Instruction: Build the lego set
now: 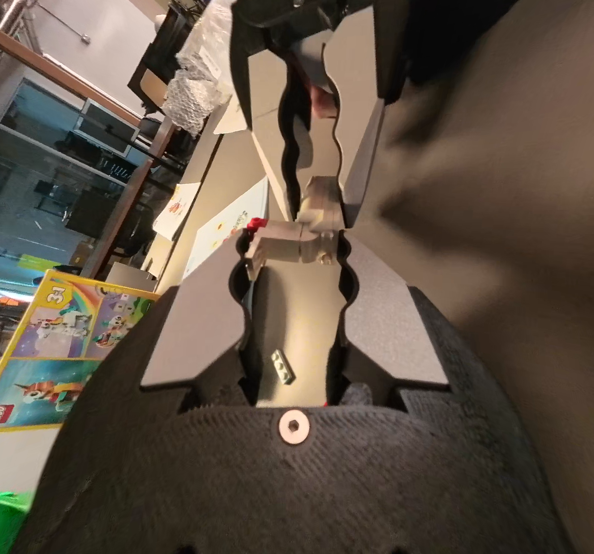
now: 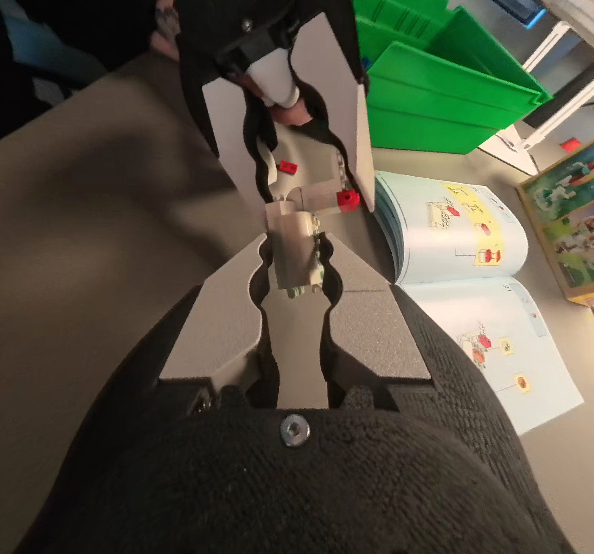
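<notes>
In the left wrist view my left gripper [image 1: 291,240] is shut on a white lego assembly [image 1: 283,248] with a red brick [image 1: 256,223] at its left end. My right gripper [image 1: 319,214] comes in from above, shut on a second white block [image 1: 316,203] that touches the first. In the right wrist view my right gripper [image 2: 295,240] is shut on this white block [image 2: 294,256], which has pale green plates along one side. The left gripper [image 2: 316,201] faces it, holding the white piece with the red brick [image 2: 347,199]. Both are held above the table.
A pale green plate [image 1: 283,368] and a small red plate [image 2: 288,166] lie on the grey table [image 2: 96,217]. An open instruction booklet [image 2: 450,249] lies to the right. Green bins [image 2: 434,89] stand behind it. The lego box [image 1: 64,346] and bubble wrap [image 1: 193,95] are to the side. My left and right fingertips are right by each other.
</notes>
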The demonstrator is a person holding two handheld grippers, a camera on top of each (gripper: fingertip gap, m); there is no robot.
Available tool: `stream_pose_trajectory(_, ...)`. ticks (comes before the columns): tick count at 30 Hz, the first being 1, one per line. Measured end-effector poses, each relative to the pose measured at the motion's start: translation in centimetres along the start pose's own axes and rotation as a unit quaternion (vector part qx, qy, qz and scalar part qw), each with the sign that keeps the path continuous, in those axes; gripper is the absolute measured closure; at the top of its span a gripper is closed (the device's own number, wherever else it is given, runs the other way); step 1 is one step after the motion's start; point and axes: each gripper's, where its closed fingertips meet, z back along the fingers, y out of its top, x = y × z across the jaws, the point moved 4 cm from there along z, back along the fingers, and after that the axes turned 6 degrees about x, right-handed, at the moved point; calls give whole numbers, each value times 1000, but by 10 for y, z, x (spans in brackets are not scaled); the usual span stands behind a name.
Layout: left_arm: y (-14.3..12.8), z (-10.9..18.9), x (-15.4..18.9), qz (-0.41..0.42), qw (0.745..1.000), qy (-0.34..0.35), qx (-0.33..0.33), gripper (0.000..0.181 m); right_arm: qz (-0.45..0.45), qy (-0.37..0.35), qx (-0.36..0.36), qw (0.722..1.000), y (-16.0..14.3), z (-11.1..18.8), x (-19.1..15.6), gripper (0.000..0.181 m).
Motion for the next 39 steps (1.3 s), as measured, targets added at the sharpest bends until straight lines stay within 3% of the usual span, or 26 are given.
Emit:
stream_pose_trajectory(12, 1, -1, -8, 37, 999, 30, 14, 127, -41, -27, 48, 998, 5, 3, 7, 154)
stream_pose_trajectory(18, 1, 3, -5, 76, 997, -11, 29, 127, -4, -22, 55, 998, 7, 2, 2, 155)
stream_pose_trajectory(22, 4, 12, -7, 31, 998, 1, 48, 127, 15, -29, 48, 998, 4, 4, 2, 156)
stream_pose_trajectory(32, 4, 14, -6, 29, 998, -25, 57, 130, 28, -21, 53, 998, 4, 5, -1, 156)
stream_pose_trajectory(35, 1, 18, -4, 38, 996, -48, 65, 142, 54, -17, 55, 997, 3, 6, -4, 156)
stream_pose_trajectory(39, 1, 20, 0, 35, 995, -66, 69, 143, 70, -11, 49, 996, 2, 4, -7, 156)
